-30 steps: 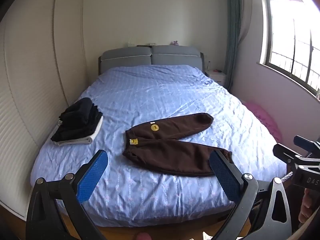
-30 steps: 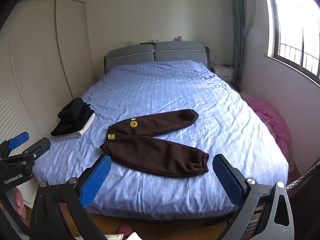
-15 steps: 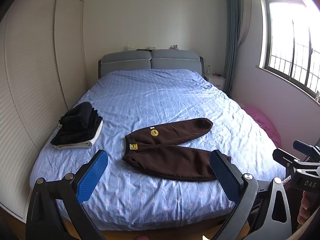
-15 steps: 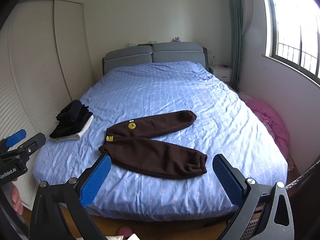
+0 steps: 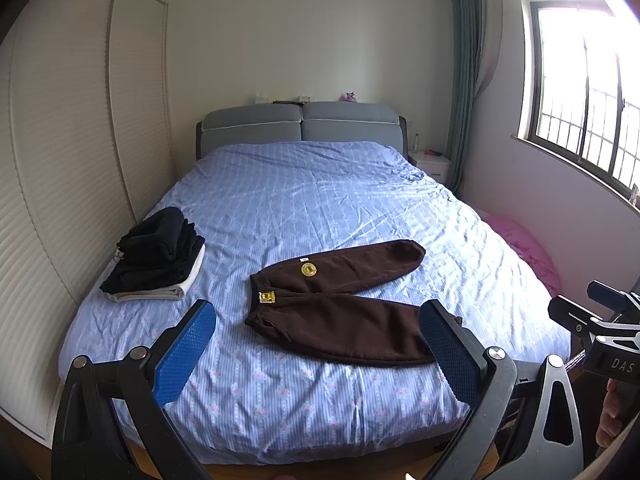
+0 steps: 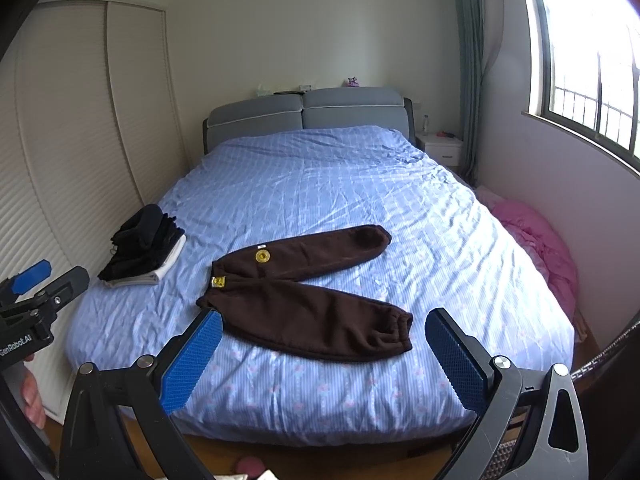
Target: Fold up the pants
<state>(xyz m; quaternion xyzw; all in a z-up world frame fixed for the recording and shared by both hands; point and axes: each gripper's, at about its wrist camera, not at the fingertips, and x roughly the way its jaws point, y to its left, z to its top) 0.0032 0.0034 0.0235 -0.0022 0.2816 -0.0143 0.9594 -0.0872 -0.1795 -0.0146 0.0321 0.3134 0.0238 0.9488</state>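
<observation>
**Right, lining up on the brown pants**

Both of my tongs are hanging released and empty off the foot of the bed [image 5: 320,200]: the left tongs [image 5: 318,354] and the right tongs [image 6: 324,360] are each gaping wide with nothing between the blue pads. Neither is touching cloth.

The pants [image 6: 304,292] are lying spread on the near half of the blue striped bedspread, waistband toward the left, the two legs splayed apart in a V toward the right, the near leg ending in a gathered cuff [image 6: 398,330]. A stack of folded dark clothes [image 5: 154,258] is sitting well apart, by the bed's left edge.

As I judge it, I am reaching in for the first fold. To do it well, I am thinking of pinching the far leg at its cuff and at the waistband, then laying it squarely over the near leg so the seams match, taking only the top layer and not the bedspread.

For writing: a round yellow badge [image 5: 309,269] and a yellow patch [image 5: 267,297] are showing near the waist, both too small to read. I am reading "DAS" on the right device's body in the left view, and "GenRobot.AI" on the left device in the right view.
</observation>
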